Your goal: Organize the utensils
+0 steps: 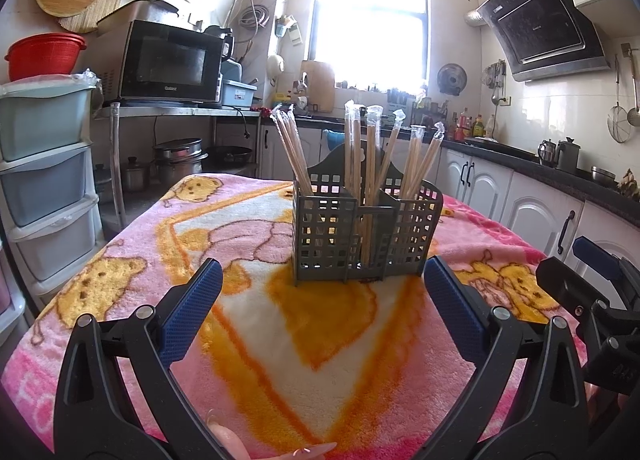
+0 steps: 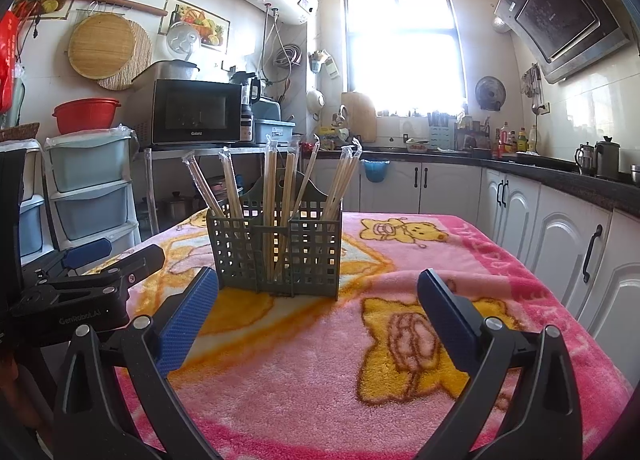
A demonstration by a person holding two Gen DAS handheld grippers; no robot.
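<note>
Both tools empty, jaws wide apart: left tool (image 1: 322, 300), right tool (image 2: 318, 300). Caddy (image 1: 366, 236) upright mid-worktop on blanket (image 1: 320, 340), just ahead of both. Wrapped chopsticks (image 1: 370, 148) stand in its compartments.

Fluffy pink blanket (image 1: 120, 260), matt grey plastic lattice holder (image 1: 328, 236), plastic-sleeved wooden chopsticks (image 1: 372, 164).

Daylight floods in through the window (image 1: 370, 24) at twelve o'clock, blown out to white and hazing the wall around it. The range hood (image 1: 548, 20) at two o'clock reflects dully. Fisheye curvature bends cabinets and drawers toward the rims, with dark vignetting at the corners. The blanket (image 2: 320, 360) is evenly lit, with soft shadows.
</note>
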